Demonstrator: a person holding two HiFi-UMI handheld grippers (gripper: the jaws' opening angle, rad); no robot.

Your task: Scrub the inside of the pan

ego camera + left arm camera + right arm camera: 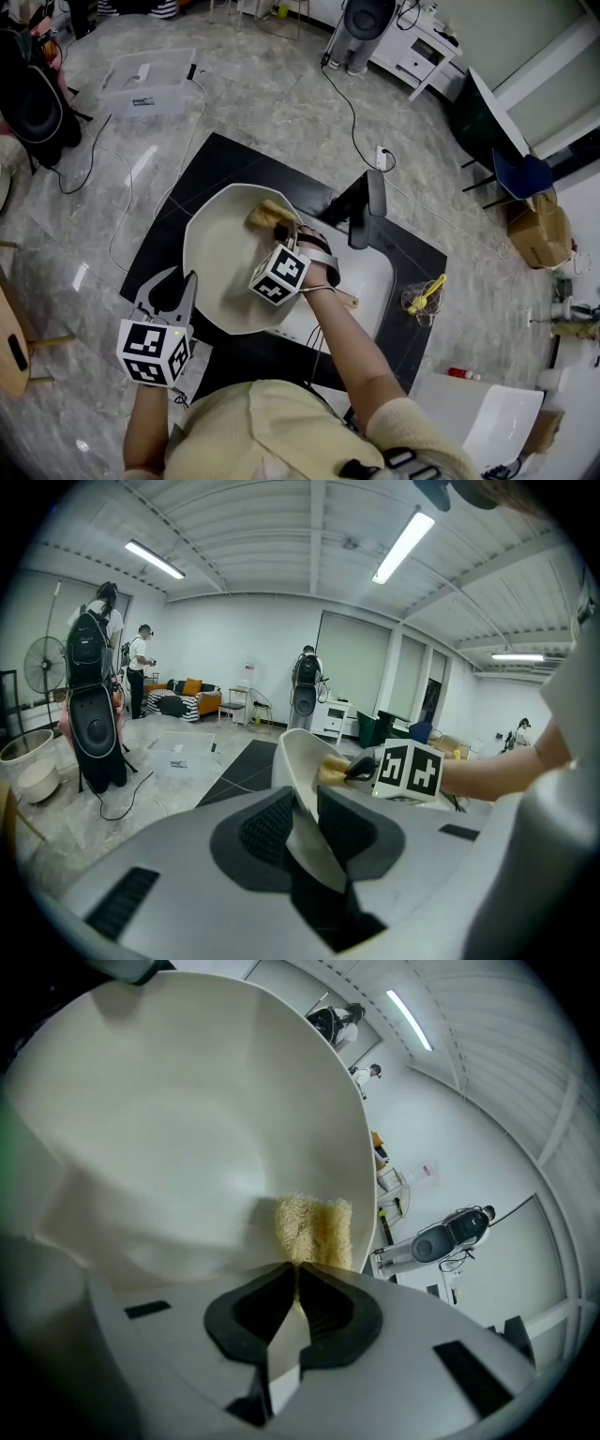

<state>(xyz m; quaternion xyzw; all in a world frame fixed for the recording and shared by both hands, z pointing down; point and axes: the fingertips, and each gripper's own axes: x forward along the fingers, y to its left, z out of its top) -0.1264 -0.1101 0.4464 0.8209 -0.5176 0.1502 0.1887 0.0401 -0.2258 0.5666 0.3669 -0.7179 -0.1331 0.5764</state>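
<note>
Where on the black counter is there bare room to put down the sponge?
Bare: the far-left part of the black counter, between its edge and the pan; also a narrower strip between the sink and the yellow object at the right. Crowded: the middle, where the pan, the right gripper with its sponge, and the faucet sit close together.

No legible text or labels.

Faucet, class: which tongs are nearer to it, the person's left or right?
Right. The right tongs hold the sponge inside the pan, close beside the faucet; the left tongs grip the pan's rim on the opposite side.
</note>
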